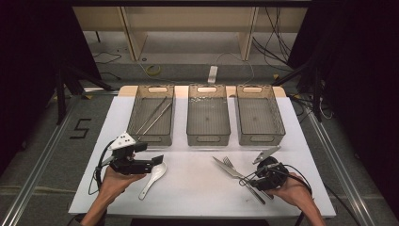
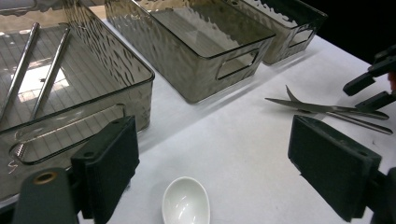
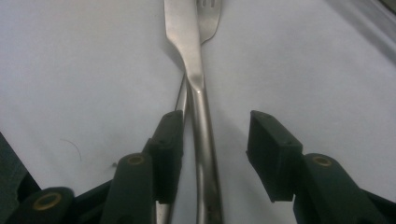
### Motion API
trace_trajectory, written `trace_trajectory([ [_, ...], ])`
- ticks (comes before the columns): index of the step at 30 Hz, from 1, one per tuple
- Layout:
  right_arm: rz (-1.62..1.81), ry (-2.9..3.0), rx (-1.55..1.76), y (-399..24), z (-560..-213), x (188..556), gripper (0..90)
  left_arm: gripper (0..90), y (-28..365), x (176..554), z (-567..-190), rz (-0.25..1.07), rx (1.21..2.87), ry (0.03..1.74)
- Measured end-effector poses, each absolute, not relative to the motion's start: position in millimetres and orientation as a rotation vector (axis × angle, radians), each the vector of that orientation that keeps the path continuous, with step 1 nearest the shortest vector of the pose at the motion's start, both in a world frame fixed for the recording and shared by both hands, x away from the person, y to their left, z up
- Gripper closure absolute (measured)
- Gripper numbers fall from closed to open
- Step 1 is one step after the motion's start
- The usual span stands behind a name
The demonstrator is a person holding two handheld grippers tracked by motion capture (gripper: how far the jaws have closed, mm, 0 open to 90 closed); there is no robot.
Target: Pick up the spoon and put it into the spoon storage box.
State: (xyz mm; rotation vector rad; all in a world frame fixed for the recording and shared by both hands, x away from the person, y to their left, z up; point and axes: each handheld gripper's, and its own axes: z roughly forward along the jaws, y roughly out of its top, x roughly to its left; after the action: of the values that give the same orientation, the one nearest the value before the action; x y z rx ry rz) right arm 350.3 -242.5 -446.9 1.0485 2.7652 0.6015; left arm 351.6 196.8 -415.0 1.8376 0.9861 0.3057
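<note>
white sheeting covers the worktop (image 1: 197,188), with three smoky bins in a row at its far side. on it, toward the right, a knife (image 3: 198,98) lies across a fork (image 3: 210,14), and the right tool (image 3: 215,154) is set low over them with its jaws apart, the knife handle running between the pads and the fork handle slipping under the left pad. this reads as the grasp stage of sorting cutlery: the next move calls for closing on the knife alone, so the left pad must come in between the two handles and not pinch both. to the left, the left tool (image 2: 210,172) hovers with jaws wide apart over a white spoon (image 2: 186,203), not touching it. the right gripper view gives the overlap of the handles up close; the high view shows instead the layout, with the left bin (image 1: 153,136) already holding two long metal pieces, perhaps chopsticks, and the middle bin (image 1: 208,136) and right bin (image 1: 259,136) bare.
</note>
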Motion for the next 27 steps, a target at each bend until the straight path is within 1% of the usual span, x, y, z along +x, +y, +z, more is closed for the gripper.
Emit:
trace_trajectory([
  [15,0.476,2.840,0.976,-229,-456,356,71.8,15.6,196,351,-415,0.314,1.843,0.975],
  [21,0.459,2.847,0.964,-227,-458,357,74.7,15.6,195,351,-414,0.317,1.847,0.972],
  [27,0.449,2.857,0.962,-226,-457,359,75.7,15.6,195,351,-414,0.315,1.848,0.970],
])
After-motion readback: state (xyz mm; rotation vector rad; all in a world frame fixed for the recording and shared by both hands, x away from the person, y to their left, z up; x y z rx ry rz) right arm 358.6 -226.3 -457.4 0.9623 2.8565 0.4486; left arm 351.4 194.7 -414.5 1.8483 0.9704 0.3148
